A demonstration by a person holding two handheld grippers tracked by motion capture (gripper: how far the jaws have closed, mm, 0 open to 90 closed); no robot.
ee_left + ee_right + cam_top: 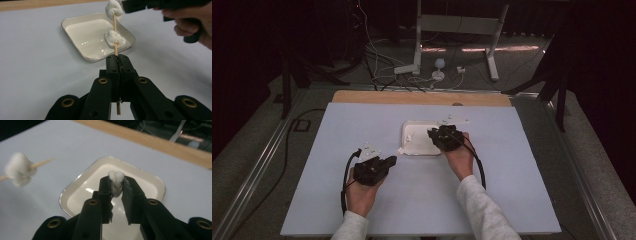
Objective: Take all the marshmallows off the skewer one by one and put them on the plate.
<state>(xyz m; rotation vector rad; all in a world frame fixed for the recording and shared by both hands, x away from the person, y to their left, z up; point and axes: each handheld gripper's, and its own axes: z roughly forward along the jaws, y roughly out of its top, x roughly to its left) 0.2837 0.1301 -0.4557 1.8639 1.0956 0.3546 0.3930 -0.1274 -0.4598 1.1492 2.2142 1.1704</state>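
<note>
Your left gripper (pixel 117 58) has its fingers clenched on a thin wooden skewer (pixel 115 25), which runs straight out past the fingertips and up toward the tray. Two marshmallows are threaded on it: the lower marshmallow (pixel 113 39) sits a short way beyond the tips, and the upper marshmallow (pixel 113 10) is near the skewer's far end, just beside the black body of your other gripper in the left gripper view.

Your right gripper (pixel 116 183) is grasping a loose marshmallow (pixel 116 181) between its fingers, pinched at the very tips and squeezed a little. It hangs over the white tray (pixel 155 182), which lies just beyond and below those fingers on the pale worktop (pixel 362 125). In the high view that hand (pixel 459 155) is over the tray's right side, and the left gripper (pixel 374 167) sits nearer you and to its left.

The next move looks like it depends on one line-up. From the right fingers, the skewer's pointed end (pixel 46 161) lies off to the left and slightly farther away, well apart from the held piece, with its long axis running left to right across the right gripper view. You would need to bring the held marshmallow onto that axis, centred on the point, and push along it. The right hand is the one to travel; the left only has to keep the stick steady.
</note>
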